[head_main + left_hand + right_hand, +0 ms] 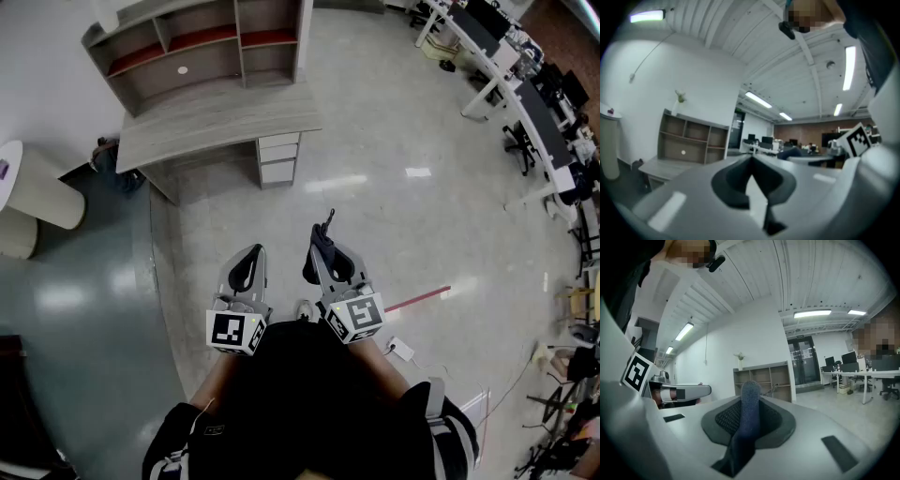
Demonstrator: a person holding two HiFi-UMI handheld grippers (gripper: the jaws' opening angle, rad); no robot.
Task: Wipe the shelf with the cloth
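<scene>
A grey wooden shelf unit (202, 47) with open cubbies stands on a desk (217, 120) against the far wall, well ahead of both grippers. It also shows in the left gripper view as the shelf (693, 139) and in the right gripper view as the shelf (764, 379). My right gripper (326, 253) is shut on a dark blue cloth (749, 420), a strip of which pokes up past the tips (325, 228). My left gripper (250, 265) is shut with nothing in it, held close to my body.
A white drawer unit (278, 157) sits under the desk. A white round bin (42, 192) stands at the left. Office desks and chairs (511, 84) line the right side. A red line (419, 299) and a white power strip (401, 351) lie on the floor.
</scene>
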